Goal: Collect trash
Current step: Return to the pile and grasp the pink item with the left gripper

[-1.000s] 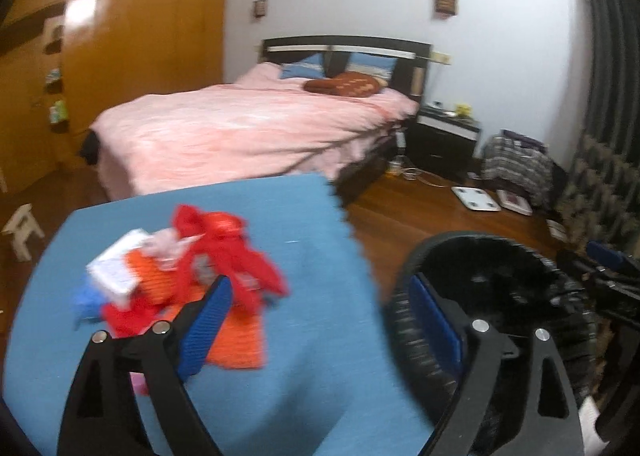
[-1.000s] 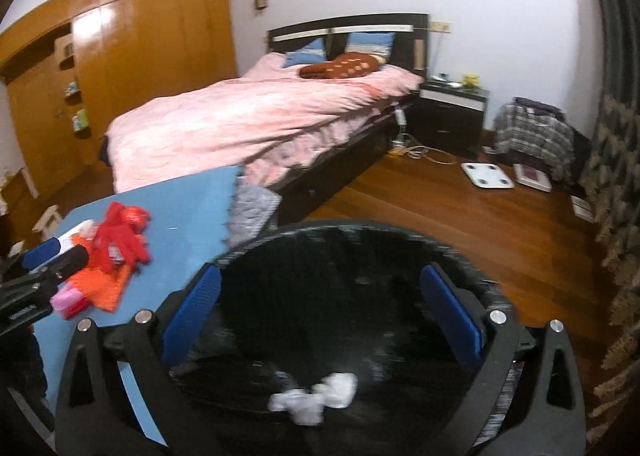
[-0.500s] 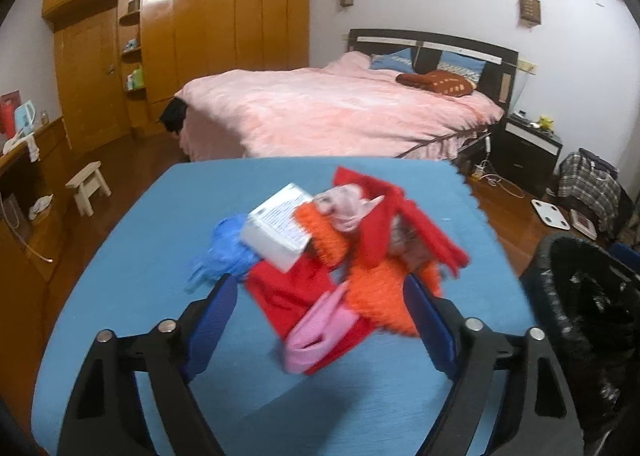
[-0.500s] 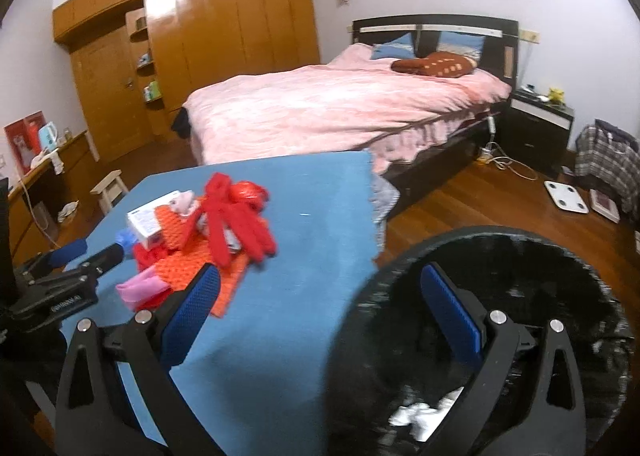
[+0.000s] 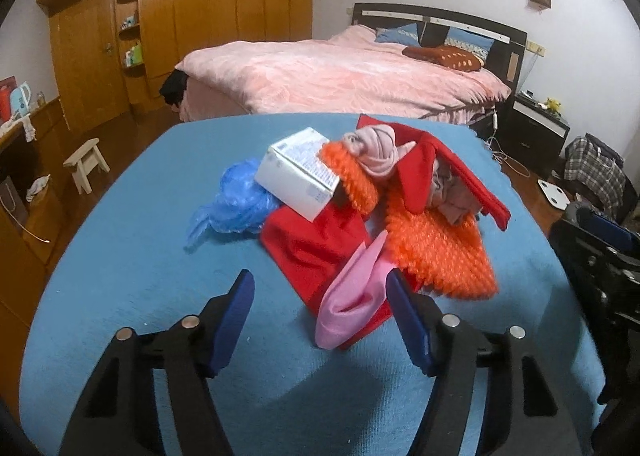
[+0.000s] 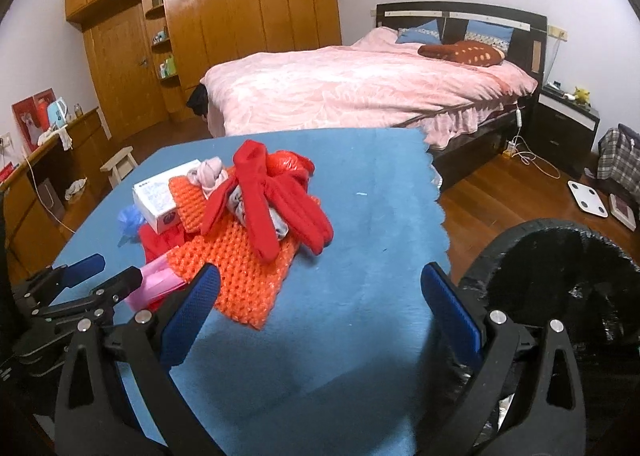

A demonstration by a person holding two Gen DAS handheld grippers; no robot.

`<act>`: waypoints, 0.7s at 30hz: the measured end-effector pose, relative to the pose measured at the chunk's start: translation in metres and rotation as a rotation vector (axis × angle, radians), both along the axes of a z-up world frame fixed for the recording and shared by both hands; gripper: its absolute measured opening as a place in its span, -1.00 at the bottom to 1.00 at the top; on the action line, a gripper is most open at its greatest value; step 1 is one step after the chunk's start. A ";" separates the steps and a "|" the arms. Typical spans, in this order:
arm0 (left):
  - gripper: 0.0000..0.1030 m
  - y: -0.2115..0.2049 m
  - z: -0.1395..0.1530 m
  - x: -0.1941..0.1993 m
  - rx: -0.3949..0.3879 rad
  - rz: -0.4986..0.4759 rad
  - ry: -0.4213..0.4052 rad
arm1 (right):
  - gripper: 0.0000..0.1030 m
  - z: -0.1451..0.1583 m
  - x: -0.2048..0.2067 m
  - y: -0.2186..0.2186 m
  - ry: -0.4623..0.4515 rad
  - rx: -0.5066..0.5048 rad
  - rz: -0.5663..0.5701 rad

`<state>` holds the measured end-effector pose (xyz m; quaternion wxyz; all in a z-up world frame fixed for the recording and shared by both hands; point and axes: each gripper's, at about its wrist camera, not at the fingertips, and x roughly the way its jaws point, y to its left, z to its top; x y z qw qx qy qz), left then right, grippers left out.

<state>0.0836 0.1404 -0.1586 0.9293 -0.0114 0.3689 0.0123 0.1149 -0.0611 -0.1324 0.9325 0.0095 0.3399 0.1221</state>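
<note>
A pile of trash lies on the blue table (image 5: pixel 132 296): a white box (image 5: pixel 298 171), a blue plastic bag (image 5: pixel 236 203), red wrappers (image 5: pixel 312 248), orange foam netting (image 5: pixel 436 248) and a pink piece (image 5: pixel 352 300). My left gripper (image 5: pixel 320 296) is open and empty just in front of the pink piece; it also shows in the right wrist view (image 6: pixel 102 272). My right gripper (image 6: pixel 320 288) is open and empty above the table's right part, beside the black-lined trash bin (image 6: pixel 560 268). The pile shows in the right wrist view (image 6: pixel 248 215).
A bed with a pink cover (image 6: pixel 360 91) stands behind the table. A wooden wardrobe (image 6: pixel 224 27) lines the back wall. A small stool (image 5: pixel 86 163) and a low cabinet (image 5: pixel 16 195) are on the left. A scale (image 6: pixel 590 197) lies on the wooden floor.
Both grippers have swung left, away from the bin and toward the trash pile. The left gripper has come close to the pink piece. Both stay open.
</note>
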 end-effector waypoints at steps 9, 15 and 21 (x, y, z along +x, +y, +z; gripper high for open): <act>-0.42 -0.001 -0.008 0.003 -0.038 -0.059 0.040 | 0.89 -0.014 0.007 0.006 0.025 -0.024 0.012; -0.64 0.001 -0.004 -0.001 -0.052 -0.057 0.024 | 0.89 -0.020 0.011 0.013 0.040 -0.043 0.014; -0.67 0.011 0.015 -0.008 -0.072 -0.017 -0.027 | 0.89 -0.026 0.014 0.017 0.053 -0.055 0.006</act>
